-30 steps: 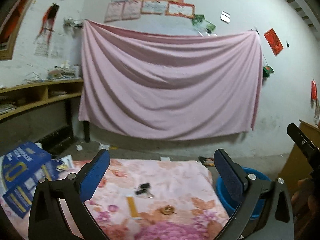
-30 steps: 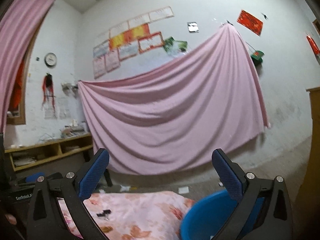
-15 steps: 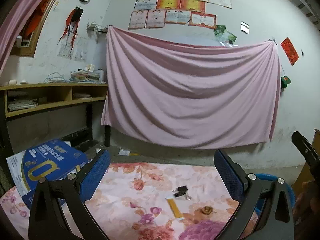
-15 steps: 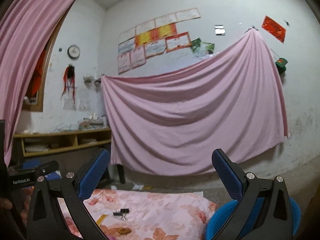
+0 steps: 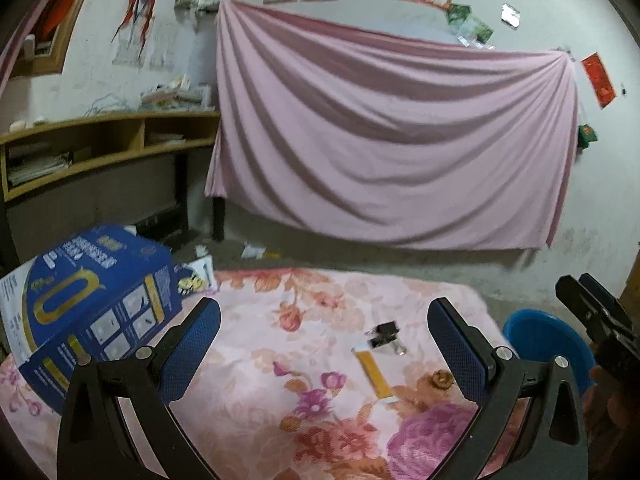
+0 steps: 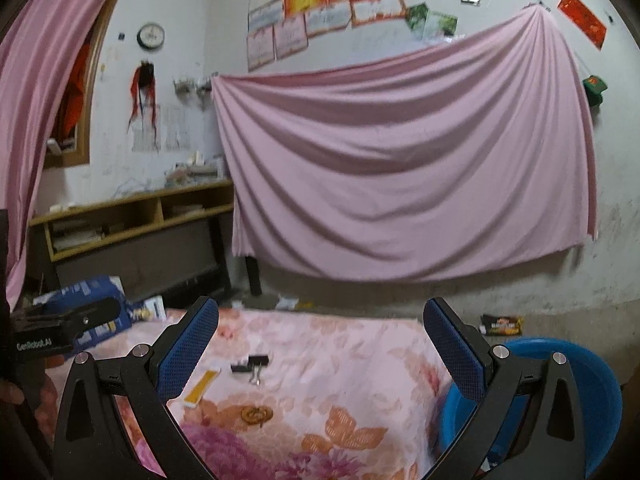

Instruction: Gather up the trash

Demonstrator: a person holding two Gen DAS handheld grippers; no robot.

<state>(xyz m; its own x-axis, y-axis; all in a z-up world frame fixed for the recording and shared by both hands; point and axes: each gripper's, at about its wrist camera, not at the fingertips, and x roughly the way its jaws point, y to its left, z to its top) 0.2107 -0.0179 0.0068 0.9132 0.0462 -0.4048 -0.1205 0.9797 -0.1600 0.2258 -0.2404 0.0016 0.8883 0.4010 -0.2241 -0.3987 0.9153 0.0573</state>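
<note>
A: What's sitting behind you?
B: You're facing a white wall [image 6: 624, 208]; a pink sheet [image 6: 400, 160] is hanging across it, certificates [image 6: 320, 12] and a clock [image 6: 151, 35] above.
A: Left side?
B: A wooden shelf [image 5: 100, 140] is standing there, over concrete floor [image 5: 440, 268].

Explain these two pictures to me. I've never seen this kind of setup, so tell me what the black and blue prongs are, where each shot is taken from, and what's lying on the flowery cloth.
There is no robot here. A person holds a hand-held gripper in each hand, and each gripper carries a wide-angle camera looking forward along its two fingers. The black arms with blue pads at the bottom of each picture are those jaws. One picture comes from the left gripper, the other from the right gripper. Both stand wide open and hold nothing.

On the floral cloth lie a few small things: black binder clips, a yellow strip and a small round brown item, too small to identify. A blue box sits at the cloth's left edge. A blue basin sits to the right of the cloth, probably where the trash goes.
</note>
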